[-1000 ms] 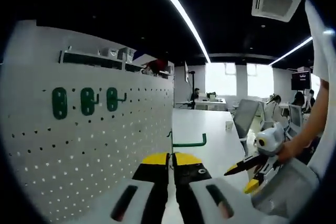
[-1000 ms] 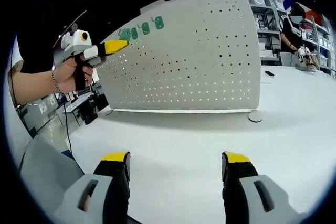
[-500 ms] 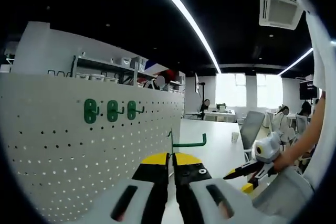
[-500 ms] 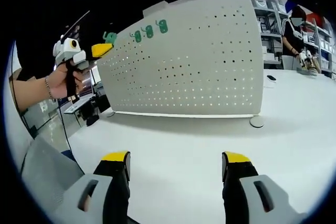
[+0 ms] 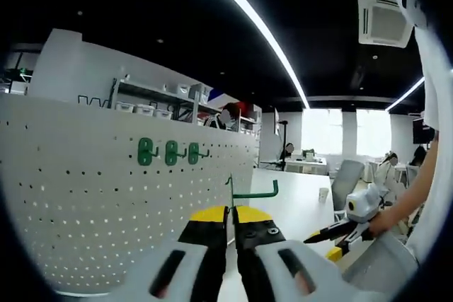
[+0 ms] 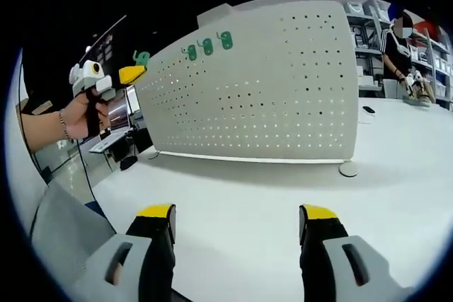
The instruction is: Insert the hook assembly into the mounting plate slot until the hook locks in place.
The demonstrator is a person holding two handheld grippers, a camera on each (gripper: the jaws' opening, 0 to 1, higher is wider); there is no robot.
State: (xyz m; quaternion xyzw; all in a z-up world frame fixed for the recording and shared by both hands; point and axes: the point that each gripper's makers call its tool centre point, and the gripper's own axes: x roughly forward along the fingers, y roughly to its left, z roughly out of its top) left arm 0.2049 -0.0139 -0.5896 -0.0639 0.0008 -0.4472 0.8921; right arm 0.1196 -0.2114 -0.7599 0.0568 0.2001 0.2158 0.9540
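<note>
Two claws: left claw (image 5: 231,216) pinches a green hook (image 5: 249,190) near the pegboard (image 5: 106,196); right claw (image 6: 237,221) spread.

Bright, even light comes from ceiling strip lights (image 5: 248,15) and glaring windows (image 5: 322,122) far beyond the left tongs (image 5: 230,216). The white surface (image 6: 241,196) shows soft shadows. Fisheye bending warps the edges; distant parts look soft.
</note>
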